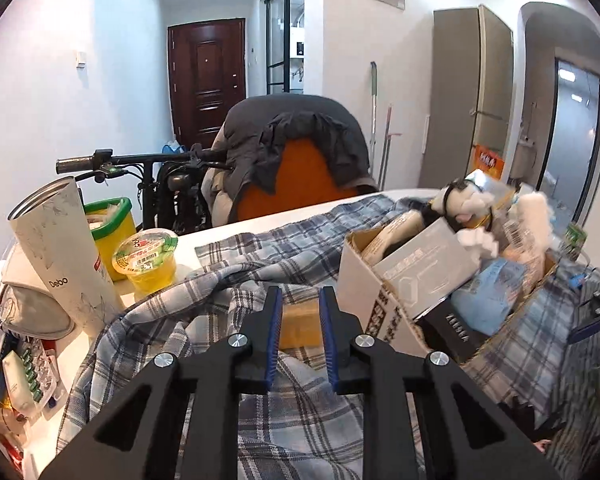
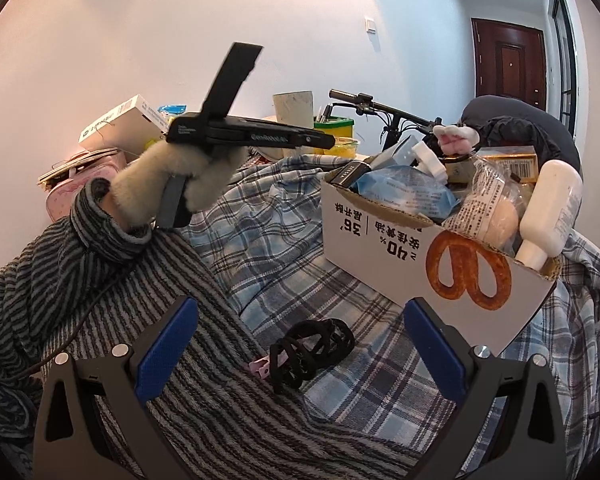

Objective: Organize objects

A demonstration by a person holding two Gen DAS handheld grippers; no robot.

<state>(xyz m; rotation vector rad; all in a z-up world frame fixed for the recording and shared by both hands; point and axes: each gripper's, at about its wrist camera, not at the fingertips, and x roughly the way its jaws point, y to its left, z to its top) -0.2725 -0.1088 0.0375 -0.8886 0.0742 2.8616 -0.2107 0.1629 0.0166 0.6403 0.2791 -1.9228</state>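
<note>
My left gripper (image 1: 301,292) is shut on a small tan block (image 1: 300,322), gripped between the blue pads above the plaid cloth (image 1: 300,420). In the right wrist view a hand in a furry glove holds that gripper (image 2: 328,142) up at the left. My right gripper (image 2: 300,304) stands wide open over a black hair claw (image 2: 312,350) and a small pink clip (image 2: 260,368), touching neither. A cardboard box (image 1: 380,308) (image 2: 380,248) with a pretzel print stands on the cloth. It is stuffed with a white bottle (image 2: 552,208), a blue packet (image 2: 408,192) and a plush toy (image 1: 464,200).
A tall white tumbler (image 1: 60,256), a jelly cup (image 1: 148,260) and a green-rimmed yellow tub (image 1: 112,224) crowd the table's left side. A jacket-draped orange chair (image 1: 296,184) and bicycle handlebars (image 1: 140,159) stand behind. A striped sleeve (image 2: 100,280) fills the lower left.
</note>
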